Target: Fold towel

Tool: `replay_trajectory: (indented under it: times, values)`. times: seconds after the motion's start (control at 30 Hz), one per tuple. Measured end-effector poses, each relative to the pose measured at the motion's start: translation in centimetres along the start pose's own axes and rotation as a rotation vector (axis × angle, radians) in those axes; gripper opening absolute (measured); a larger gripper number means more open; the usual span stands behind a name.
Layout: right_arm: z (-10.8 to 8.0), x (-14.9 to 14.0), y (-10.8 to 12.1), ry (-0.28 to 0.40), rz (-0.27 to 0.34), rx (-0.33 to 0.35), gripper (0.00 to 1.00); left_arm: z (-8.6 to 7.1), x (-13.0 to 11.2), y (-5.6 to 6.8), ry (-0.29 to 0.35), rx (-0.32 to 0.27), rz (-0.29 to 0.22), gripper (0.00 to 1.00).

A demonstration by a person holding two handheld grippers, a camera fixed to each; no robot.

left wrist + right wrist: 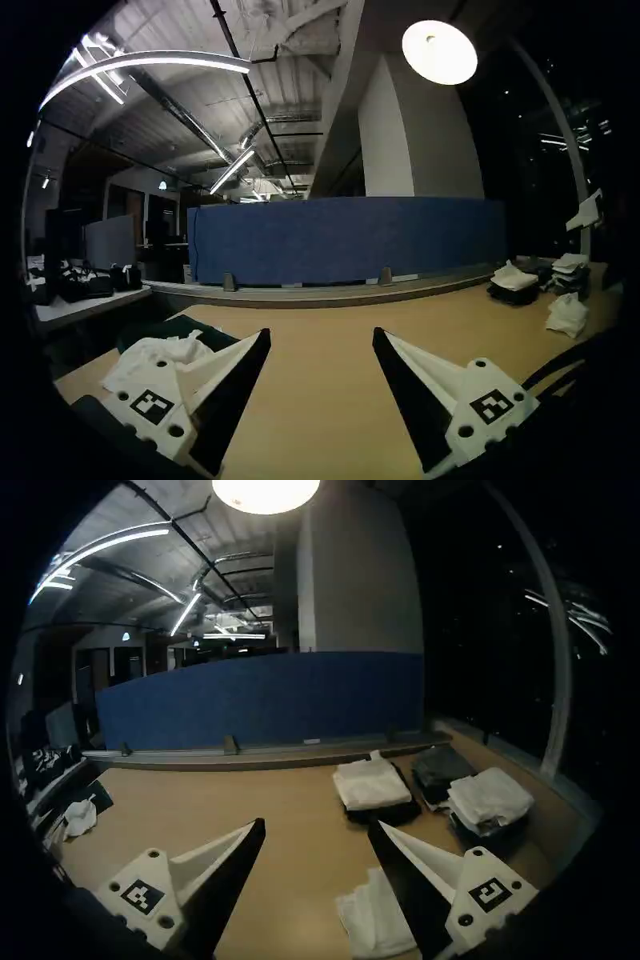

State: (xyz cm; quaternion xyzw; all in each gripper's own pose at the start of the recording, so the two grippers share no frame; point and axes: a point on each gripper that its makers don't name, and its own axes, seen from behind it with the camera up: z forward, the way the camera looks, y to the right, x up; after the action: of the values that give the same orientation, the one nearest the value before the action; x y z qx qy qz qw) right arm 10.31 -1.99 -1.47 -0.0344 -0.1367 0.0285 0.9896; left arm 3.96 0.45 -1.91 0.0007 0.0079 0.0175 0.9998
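My left gripper [321,336] stands open over the bare wooden table [320,376], nothing between its fingers. A crumpled white towel [156,356] lies on a dark cloth behind its left finger. My right gripper [316,828] is open too, with nothing held. A white towel [372,916] lies on the table just below and beside its right finger. Folded white towels [370,786] sit on a dark cloth ahead of it, and another folded white stack [490,798] lies to the right.
A blue partition [344,238] runs along the table's far edge. Stacks of folded towels [514,278] and a loose white one [566,314] sit at the right end. A dark folded cloth [442,768] lies near the window side. A small white towel [80,816] lies far left.
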Motion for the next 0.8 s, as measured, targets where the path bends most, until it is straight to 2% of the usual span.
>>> replay_trajectory:
  times: [0.3, 0.8]
  values:
    - [1.3, -0.4, -0.1, 0.013, 0.016, 0.004, 1.00, 0.9, -2.3, 0.3, 0.001, 0.002, 0.009, 0.94]
    - [2.0, -0.2, -0.7, 0.013, 0.004, 0.028, 1.00, 1.6, -3.8, 0.0, -0.009, 0.005, -0.038, 0.95]
